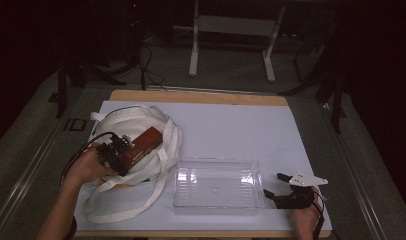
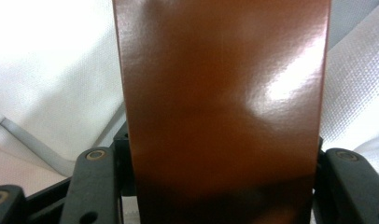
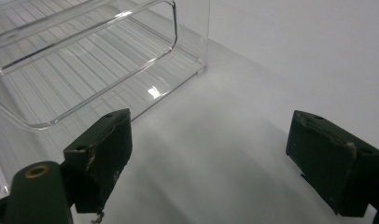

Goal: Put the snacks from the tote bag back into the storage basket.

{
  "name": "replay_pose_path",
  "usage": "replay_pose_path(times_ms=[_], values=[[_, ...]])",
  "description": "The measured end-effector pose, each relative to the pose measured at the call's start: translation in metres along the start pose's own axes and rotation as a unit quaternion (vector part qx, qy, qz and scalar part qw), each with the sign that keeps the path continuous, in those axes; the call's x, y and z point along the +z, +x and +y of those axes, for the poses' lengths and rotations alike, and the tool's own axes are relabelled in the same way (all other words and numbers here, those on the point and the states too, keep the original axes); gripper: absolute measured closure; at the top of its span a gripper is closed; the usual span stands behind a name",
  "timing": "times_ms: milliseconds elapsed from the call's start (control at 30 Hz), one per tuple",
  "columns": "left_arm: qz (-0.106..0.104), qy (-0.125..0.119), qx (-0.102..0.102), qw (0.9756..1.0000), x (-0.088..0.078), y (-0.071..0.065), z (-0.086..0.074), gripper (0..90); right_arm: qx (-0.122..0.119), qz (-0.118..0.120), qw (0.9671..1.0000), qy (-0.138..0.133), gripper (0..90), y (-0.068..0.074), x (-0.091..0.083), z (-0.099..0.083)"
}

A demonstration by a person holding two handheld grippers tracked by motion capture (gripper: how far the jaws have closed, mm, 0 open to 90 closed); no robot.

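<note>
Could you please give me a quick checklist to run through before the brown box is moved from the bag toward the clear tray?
1. Left gripper shut on the brown box: ok; the left gripper view shows a jaw on each side of it.
2. Box clear of the white tote bag: cannot tell; it sits over the bag.
3. Bag straps away from the clear tray: not ok; a strap lies beside it.
4. Tray empty: ok.
5. Right gripper open, holding nothing: ok.
</note>
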State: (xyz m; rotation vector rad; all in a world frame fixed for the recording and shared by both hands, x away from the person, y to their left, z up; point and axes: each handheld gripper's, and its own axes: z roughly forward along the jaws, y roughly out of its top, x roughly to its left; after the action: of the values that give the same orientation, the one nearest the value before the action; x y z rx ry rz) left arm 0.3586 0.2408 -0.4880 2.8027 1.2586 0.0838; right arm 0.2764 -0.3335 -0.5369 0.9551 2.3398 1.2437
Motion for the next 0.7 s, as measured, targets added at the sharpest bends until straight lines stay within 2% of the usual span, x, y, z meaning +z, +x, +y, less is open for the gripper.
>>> replay_pose_path(times_ms=[100,300,433,533,700], values=[[0.005,-0.010,-0.003,0.9999,-0.001,0.000,-0.001,42.2,0.000,0.000,1.0000,0.000,14.4,0.000,0.000,0.000],[0.013,-0.011,-0.002,0.9999,-0.004,-0.002,-0.001,42.9,-0.001,0.001,1.0000,0.001,14.4,0.000,0.000,0.000],[0.002,-0.009,-0.012,0.9999,-0.008,0.000,-0.002,43.2,-0.001,0.001,1.0000,0.001,14.4,0.000,0.000,0.000],[0.002,-0.012,-0.013,0.9998,-0.011,0.000,-0.004,43.4,-0.002,0.000,1.0000,0.001,14.4,0.000,0.000,0.000],[0.013,-0.024,-0.003,0.9996,-0.015,0.000,-0.006,43.5,-0.001,0.000,1.0000,0.001,14.4,0.000,0.000,0.000]])
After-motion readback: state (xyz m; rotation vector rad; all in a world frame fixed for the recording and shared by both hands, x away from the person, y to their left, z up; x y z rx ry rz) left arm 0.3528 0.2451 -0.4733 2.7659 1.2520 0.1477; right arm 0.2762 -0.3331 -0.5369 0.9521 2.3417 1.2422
